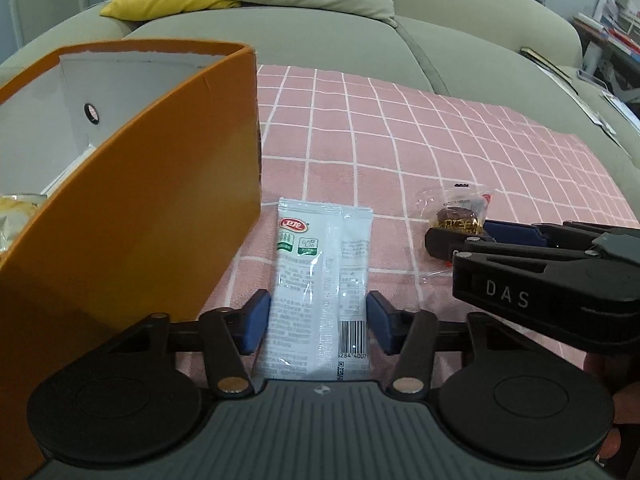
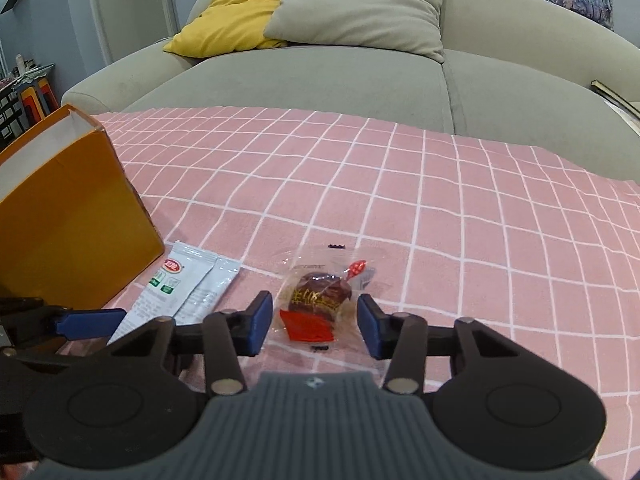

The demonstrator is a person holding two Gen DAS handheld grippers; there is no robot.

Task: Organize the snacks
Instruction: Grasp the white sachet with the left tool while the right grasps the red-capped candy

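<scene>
A white snack sachet (image 1: 322, 280) lies flat on the pink checked cloth, right of an open orange box (image 1: 132, 208). My left gripper (image 1: 318, 320) is open, its blue pads on either side of the sachet's near half. A clear-wrapped brown sweet (image 2: 318, 300) lies to the right of the sachet (image 2: 188, 284). My right gripper (image 2: 314, 322) is open, its pads straddling the sweet. The sweet also shows in the left wrist view (image 1: 456, 216), with the right gripper's fingers (image 1: 480, 240) around it. A yellowish packet (image 1: 16, 212) lies inside the box.
The pink checked cloth (image 2: 440, 208) covers the surface in front of a grey-green sofa (image 2: 340, 76) with a yellow cushion (image 2: 240, 12) and a beige cushion (image 2: 360, 4). The orange box (image 2: 68, 232) stands at the left edge of the cloth.
</scene>
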